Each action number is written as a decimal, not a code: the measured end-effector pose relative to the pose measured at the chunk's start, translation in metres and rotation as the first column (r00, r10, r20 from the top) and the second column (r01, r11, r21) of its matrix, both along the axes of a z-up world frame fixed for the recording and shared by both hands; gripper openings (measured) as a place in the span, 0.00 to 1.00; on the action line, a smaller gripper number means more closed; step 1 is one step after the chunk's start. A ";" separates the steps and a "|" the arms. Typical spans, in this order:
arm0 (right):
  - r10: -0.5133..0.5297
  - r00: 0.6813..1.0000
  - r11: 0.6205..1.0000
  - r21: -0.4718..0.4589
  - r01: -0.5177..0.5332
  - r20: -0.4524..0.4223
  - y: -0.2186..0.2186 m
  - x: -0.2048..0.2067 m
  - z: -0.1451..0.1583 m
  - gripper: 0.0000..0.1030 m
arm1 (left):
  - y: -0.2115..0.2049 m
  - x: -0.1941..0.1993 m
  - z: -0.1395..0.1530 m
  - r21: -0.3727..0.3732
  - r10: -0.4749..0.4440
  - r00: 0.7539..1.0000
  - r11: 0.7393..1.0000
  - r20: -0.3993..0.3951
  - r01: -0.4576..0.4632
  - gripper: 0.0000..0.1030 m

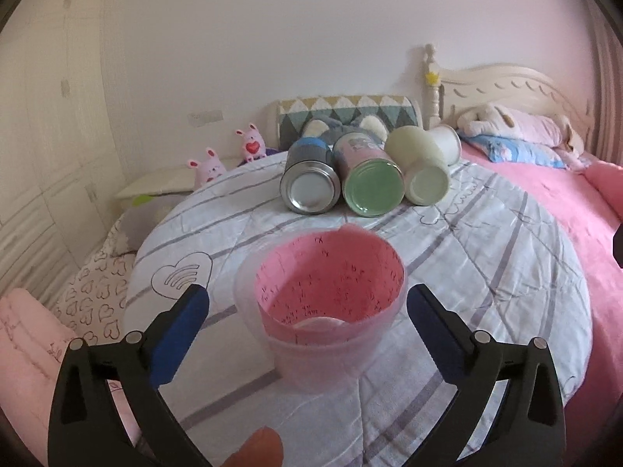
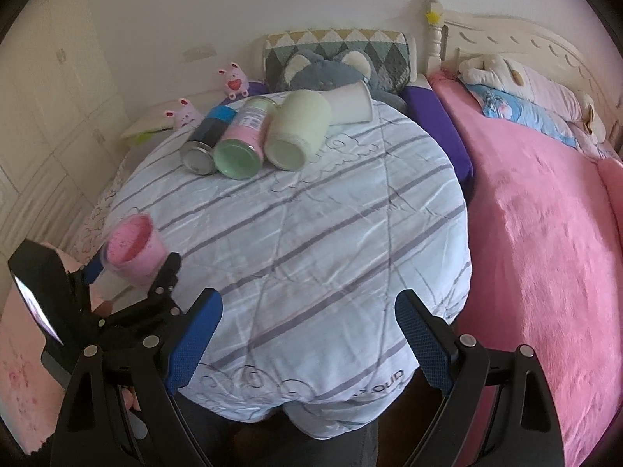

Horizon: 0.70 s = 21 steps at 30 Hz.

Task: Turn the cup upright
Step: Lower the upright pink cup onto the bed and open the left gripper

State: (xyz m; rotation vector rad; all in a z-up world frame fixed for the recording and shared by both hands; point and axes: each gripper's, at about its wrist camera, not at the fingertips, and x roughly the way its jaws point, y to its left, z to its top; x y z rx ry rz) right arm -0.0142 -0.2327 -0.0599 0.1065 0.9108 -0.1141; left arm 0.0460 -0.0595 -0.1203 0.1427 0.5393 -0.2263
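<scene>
Upright on the striped quilt (image 1: pixel 486 272), mouth up: a clear plastic cup (image 1: pixel 321 311) lined with pink paper, standing between the blue pads of the left gripper (image 1: pixel 307 303); fingers spread wide, a gap showing on each side of the cup, no pad touching it. Seen from the right wrist, the same cup (image 2: pixel 134 247) near the quilt's left edge, with the left gripper (image 2: pixel 132 264) around it. Right gripper (image 2: pixel 307 327) held over the near part of the quilt, fingers wide apart, nothing between them. At the far end of the quilt, lying on their sides in a row, bases toward the camera: a metal can (image 1: pixel 309 183); a pink bottle with a green base (image 1: pixel 368 179); a pale cream jar (image 1: pixel 422 167); behind it a white cup (image 1: pixel 447 142). Beyond these, a patterned cushion (image 1: pixel 350 111) and a grey plush toy (image 2: pixel 323 68). To the right, a pink blanket (image 2: pixel 545 214).
</scene>
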 end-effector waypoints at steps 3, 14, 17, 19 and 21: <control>0.011 1.000 1.000 -0.007 -0.011 0.026 0.009 -0.002 0.010 0.89 | 0.007 -0.002 0.010 -0.010 -0.005 0.999 1.000 -0.048 0.004 1.00; 0.038 0.988 0.999 -0.017 -0.036 0.148 0.025 -0.010 0.044 0.89 | 0.042 -0.022 0.068 0.004 0.074 0.976 0.997 -0.203 -0.075 1.00; 0.044 0.981 0.999 -0.038 -0.038 0.188 0.029 -0.015 0.055 0.89 | 0.050 -0.031 0.084 0.034 0.100 0.969 0.995 -0.226 -0.095 1.00; 0.052 0.976 0.998 -0.043 -0.044 0.210 0.032 -0.019 0.061 0.89 | 0.056 -0.038 0.093 0.053 0.114 0.964 0.993 -0.240 -0.104 1.00; 0.059 0.974 0.998 -0.040 -0.052 0.220 0.034 -0.022 0.062 0.89 | 0.062 -0.047 0.104 0.055 0.122 0.961 0.992 -0.248 -0.112 1.00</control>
